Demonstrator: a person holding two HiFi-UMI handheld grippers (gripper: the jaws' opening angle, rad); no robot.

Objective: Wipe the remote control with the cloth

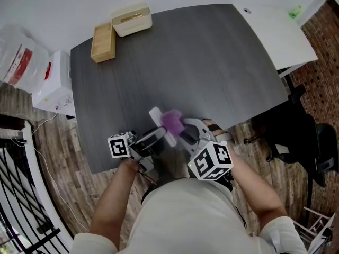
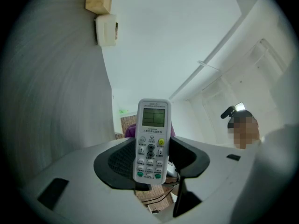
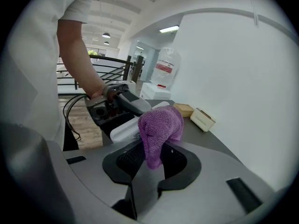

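My left gripper (image 2: pixel 150 161) is shut on the lower half of a white remote control (image 2: pixel 151 141), which stands upright with its screen and buttons facing that camera. In the head view the remote (image 1: pixel 157 117) hangs over the near edge of the dark grey table (image 1: pixel 212 62), just ahead of the left gripper (image 1: pixel 152 135). My right gripper (image 3: pixel 152 160) is shut on a bunched purple cloth (image 3: pixel 160 129). The cloth (image 1: pixel 172 120) lies against the remote's plain back (image 3: pixel 125 130). A purple edge (image 2: pixel 130 131) peeks out behind the remote.
A wooden box (image 1: pixel 103 41) and a cream box (image 1: pixel 131 19) sit at the table's far left corner. A white table (image 1: pixel 275 30) adjoins on the right, with a black chair (image 1: pixel 296 136) below it. A white box (image 1: pixel 53 86), a plastic bag and a black railing (image 1: pixel 16 194) stand to the left.
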